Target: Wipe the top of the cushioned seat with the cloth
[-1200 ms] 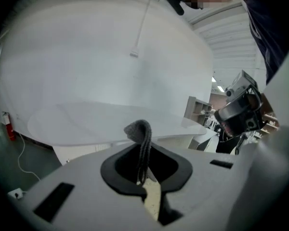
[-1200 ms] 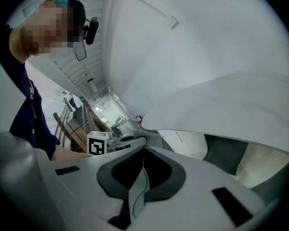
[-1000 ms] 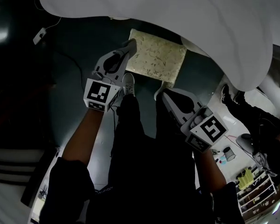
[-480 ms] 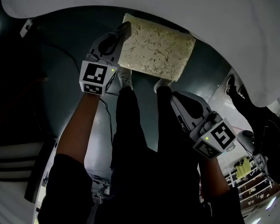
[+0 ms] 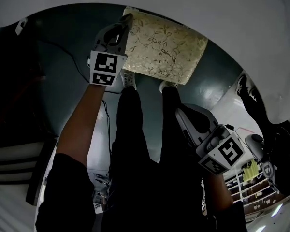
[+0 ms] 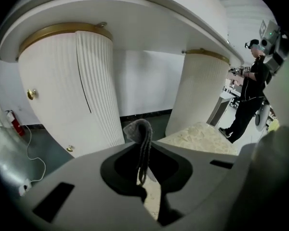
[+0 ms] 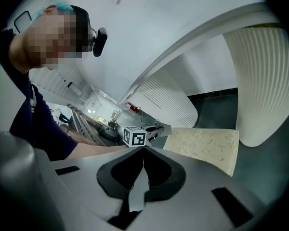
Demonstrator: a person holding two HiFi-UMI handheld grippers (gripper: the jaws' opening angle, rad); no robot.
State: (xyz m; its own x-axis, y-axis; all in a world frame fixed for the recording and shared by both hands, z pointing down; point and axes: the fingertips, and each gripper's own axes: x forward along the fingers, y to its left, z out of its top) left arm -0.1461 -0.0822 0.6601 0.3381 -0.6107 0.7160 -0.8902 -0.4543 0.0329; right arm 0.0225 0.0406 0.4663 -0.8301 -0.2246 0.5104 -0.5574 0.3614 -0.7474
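Cream fabric with a leafy pattern covers the cushioned seat (image 5: 165, 46), which stands on the dark floor under a white curved table (image 5: 241, 28), just ahead of my feet. My left gripper (image 5: 126, 20) is at the seat's left edge, its jaws pinched on a grey cloth (image 6: 138, 130) that sticks up between them. I judge this to be the approach: the cloth does not look flat on the top yet. Next I need to lower it onto the near left corner and drag it across with steady pressure. My right gripper (image 7: 143, 154) hangs low beside my leg, jaws together on nothing. I can read no brand or lettering, only black-and-white square markers (image 5: 106, 67) on the gripper cubes.
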